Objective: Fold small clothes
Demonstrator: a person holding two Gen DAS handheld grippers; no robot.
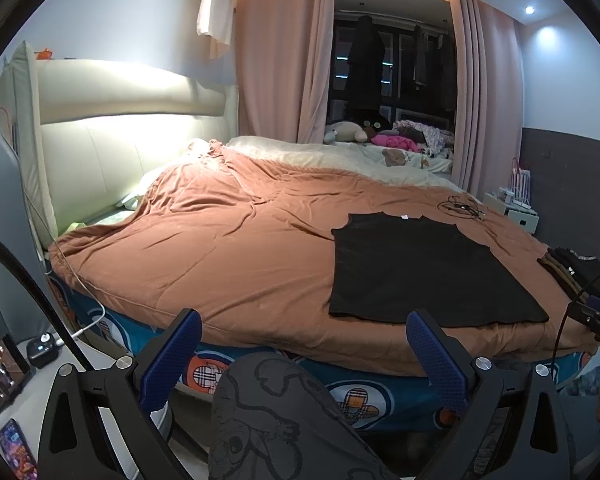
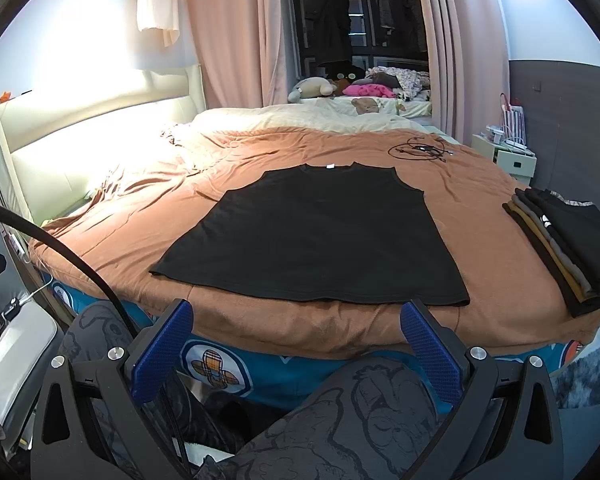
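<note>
— Where are you in the fold?

— At the start. The black shirt [image 2: 312, 236] lies flat on the bed [image 2: 140, 216], hem toward me, beside the folded stack [image 2: 572, 240]. My left gripper [image 1: 302, 344] and right gripper [image 2: 296, 334] are spread wide, empty.

— Next?

— Probably pinch a side edge, fold inward.

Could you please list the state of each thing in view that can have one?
Black top: spread flat on the quilt, unfolded, neck away from the person.
Stack of clothes: folded, piled at the bed's right edge.
Left gripper: open, empty, short of the bed.
Right gripper: open, empty, short of the top's hem.
Quilt: spread, wrinkled.
Curtains: drawn apart.
</note>
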